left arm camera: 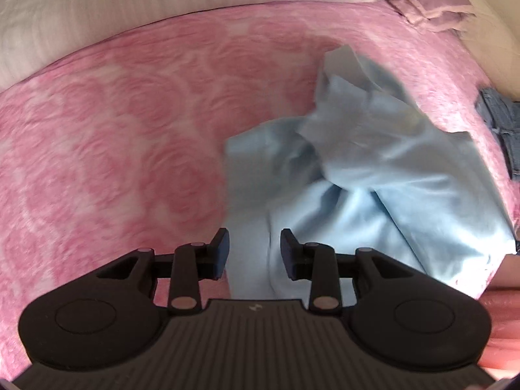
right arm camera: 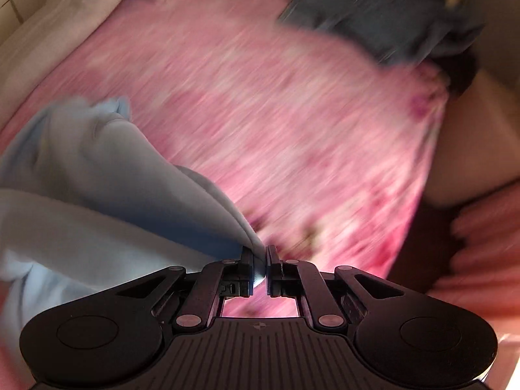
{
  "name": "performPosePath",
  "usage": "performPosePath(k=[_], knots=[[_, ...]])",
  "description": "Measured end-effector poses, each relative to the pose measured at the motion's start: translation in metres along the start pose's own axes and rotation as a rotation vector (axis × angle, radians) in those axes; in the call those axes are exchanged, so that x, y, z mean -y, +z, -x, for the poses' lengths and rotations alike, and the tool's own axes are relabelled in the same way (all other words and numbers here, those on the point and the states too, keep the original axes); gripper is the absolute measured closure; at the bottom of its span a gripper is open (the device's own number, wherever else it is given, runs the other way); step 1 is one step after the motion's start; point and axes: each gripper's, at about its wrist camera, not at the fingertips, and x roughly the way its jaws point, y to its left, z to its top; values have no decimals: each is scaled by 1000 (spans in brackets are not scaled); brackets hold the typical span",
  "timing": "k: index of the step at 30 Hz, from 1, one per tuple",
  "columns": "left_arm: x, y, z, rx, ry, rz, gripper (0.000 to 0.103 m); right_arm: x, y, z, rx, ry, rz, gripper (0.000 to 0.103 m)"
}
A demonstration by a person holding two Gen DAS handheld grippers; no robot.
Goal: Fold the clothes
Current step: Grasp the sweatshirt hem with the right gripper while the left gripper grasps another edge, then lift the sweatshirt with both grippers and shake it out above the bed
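Observation:
A crumpled light blue garment [left arm camera: 373,169] lies on the pink patterned bedspread [left arm camera: 113,136]. My left gripper [left arm camera: 255,253] hovers above its near edge with the jaws apart, the blue cloth showing under the gap and not pinched. In the right wrist view the same light blue garment [right arm camera: 97,195] stretches away to the left. My right gripper [right arm camera: 260,266] is shut on a fold of it, which is pulled taut from the jaws. The right view is blurred by motion.
A cream blanket [left arm camera: 162,9] lies along the far side of the bed. A pinkish folded cloth [left arm camera: 432,6] sits at the far right corner. Dark blue denim clothing [right arm camera: 390,16] lies at the bed's right edge, also glimpsed as denim [left arm camera: 500,120].

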Motion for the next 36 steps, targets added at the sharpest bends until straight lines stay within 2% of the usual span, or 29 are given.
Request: performPosePath(k=[1, 3, 5, 7, 8, 9, 10, 11, 13, 15, 18, 25, 28, 30, 31, 32, 33, 35, 36], knots=[[7, 6, -3, 3, -11, -3, 72, 9, 5, 0, 27, -24, 10, 98], [22, 18, -12, 7, -32, -4, 69, 21, 10, -10, 13, -42, 10, 98], [34, 31, -22, 3, -47, 0, 67, 35, 5, -34, -115, -8, -51, 98], [46, 47, -35, -8, -62, 1, 67, 53, 3, -60, -223, 61, -195, 97], [52, 55, -41, -10, -68, -2, 67, 62, 2, -71, -268, 97, -263, 97], [58, 64, -47, -9, -73, -4, 66, 68, 4, -76, -275, 114, -310, 95], [64, 72, -53, -8, -77, -7, 65, 74, 5, -81, -283, 130, -356, 86], [70, 81, -59, -6, -82, -10, 65, 80, 8, -86, -291, 134, -384, 82], [84, 101, -72, -2, -103, -9, 64, 88, 15, -95, -319, 147, -437, 60], [96, 121, -87, 4, -130, -3, 62, 94, 19, -101, -348, 164, -487, 56], [113, 150, -115, 3, -179, 10, 57, 101, 24, -116, -391, 174, -533, 54], [129, 197, -184, -73, -310, 190, 54, 97, 32, -147, -480, 182, -553, 53], [139, 205, -212, -117, -320, 200, 51, 91, 35, -153, -502, 164, -547, 51], [142, 203, -225, -135, -280, 176, 67, 87, 37, -154, -508, 155, -534, 51], [142, 201, -229, -134, -254, 153, 90, 85, 38, -154, -510, 151, -525, 52], [143, 198, -233, -133, -228, 130, 95, 82, 39, -152, -502, 149, -498, 62], [140, 195, -231, -118, -224, 121, 97, 77, 43, -147, -474, 150, -454, 97], [130, 189, -217, -64, -213, 127, 99, 67, 50, -138, -419, 152, -367, 98], [123, 185, -203, -25, -183, 120, 99, 62, 55, -132, -389, 153, -323, 98]])
